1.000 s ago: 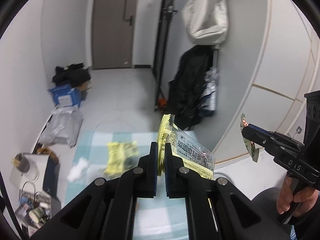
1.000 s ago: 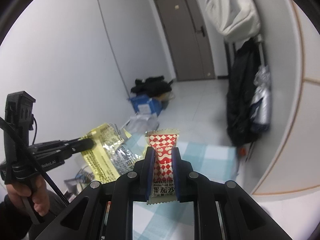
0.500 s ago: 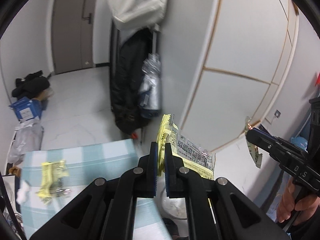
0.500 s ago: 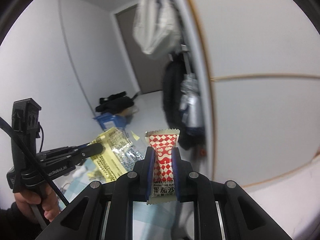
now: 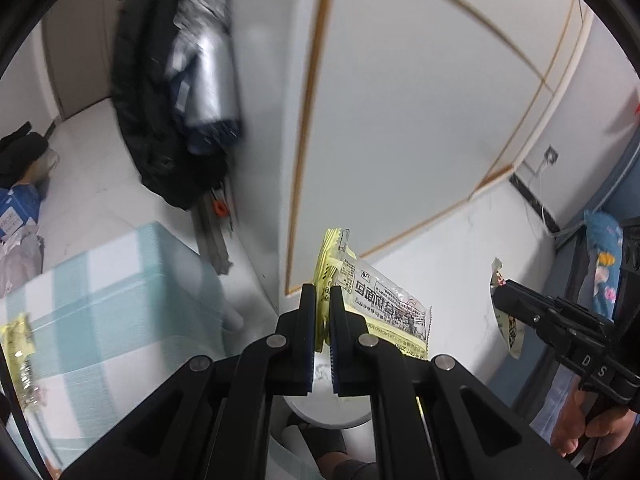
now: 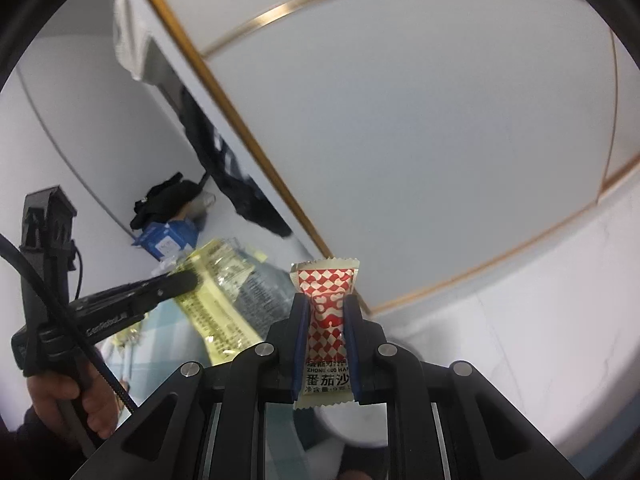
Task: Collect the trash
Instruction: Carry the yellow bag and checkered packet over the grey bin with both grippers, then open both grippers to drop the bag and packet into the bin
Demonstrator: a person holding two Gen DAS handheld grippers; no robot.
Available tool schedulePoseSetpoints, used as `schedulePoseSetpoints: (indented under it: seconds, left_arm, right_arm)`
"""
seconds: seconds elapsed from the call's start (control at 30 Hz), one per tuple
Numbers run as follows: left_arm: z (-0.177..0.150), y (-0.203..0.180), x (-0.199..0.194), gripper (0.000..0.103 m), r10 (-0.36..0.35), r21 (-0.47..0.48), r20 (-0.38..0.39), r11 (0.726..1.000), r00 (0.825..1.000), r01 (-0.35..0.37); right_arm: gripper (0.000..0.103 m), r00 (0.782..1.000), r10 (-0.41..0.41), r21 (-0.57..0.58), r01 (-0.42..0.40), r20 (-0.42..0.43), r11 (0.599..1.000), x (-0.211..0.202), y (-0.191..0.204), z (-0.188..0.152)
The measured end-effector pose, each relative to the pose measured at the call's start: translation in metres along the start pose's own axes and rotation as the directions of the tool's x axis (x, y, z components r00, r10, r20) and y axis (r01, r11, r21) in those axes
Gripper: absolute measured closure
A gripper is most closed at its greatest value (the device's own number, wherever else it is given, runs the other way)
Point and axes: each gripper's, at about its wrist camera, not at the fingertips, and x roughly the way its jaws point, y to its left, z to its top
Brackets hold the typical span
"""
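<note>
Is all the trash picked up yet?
Not yet. Nothing visibly binned. The left gripper is shut on a yellow printed plastic wrapper, and the right gripper pinches a red-and-white checked sauce packet. Another crumpled yellow wrapper still lies on the blue checked tablecloth.

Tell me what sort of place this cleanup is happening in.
Probably a lived-in home, an entryway or small room. A dark coat hangs by the white panelled wall, a table with a blue-checked cloth stands on the white floor, and boxes and dark clothes lie near the far wall.
</note>
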Motion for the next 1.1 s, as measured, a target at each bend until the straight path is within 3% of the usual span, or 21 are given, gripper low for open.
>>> schedulePoseSetpoints:
  seconds: [0.23, 0.43, 0.67, 0.8, 0.93, 1.1]
  left_arm:
    - [-0.016, -0.009, 0.05, 0.101, 0.002, -0.008, -0.145, 1.0, 0.989, -0.003]
    - [-0.03, -0.019, 0.079, 0.101, 0.051, 0.041, -0.245, 0.998, 0.968, -0.042]
    - [-0.042, -0.027, 0.106, 0.1, 0.121, 0.105, -0.344, 0.99, 0.931, -0.09]
    - [-0.047, -0.024, 0.121, 0.096, 0.132, 0.081, -0.415, 0.991, 0.9, -0.108]
    - [-0.048, -0.022, 0.126, 0.096, 0.114, 0.05, -0.453, 0.993, 0.884, -0.103]
    - [-0.046, -0.017, 0.129, 0.086, 0.082, 0.0, -0.479, 0.996, 0.874, -0.093]
  right_arm:
    - [0.087, 0.994, -0.004, 0.068, 0.012, -0.109, 0.998, 0.046, -0.038, -0.023]
    - [0.087, 0.975, 0.057, 0.196, -0.013, -0.217, 0.981, 0.092, -0.064, -0.047]
    - [0.086, 0.944, 0.102, 0.29, -0.007, -0.314, 0.957, 0.142, -0.081, -0.079]
    - [0.086, 0.933, 0.132, 0.351, -0.007, -0.335, 0.936, 0.16, -0.089, -0.085]
    - [0.083, 0.914, 0.161, 0.367, -0.014, -0.372, 0.93, 0.17, -0.093, -0.094]
    - [0.081, 0.898, 0.154, 0.368, 0.01, -0.411, 0.93, 0.182, -0.095, -0.104]
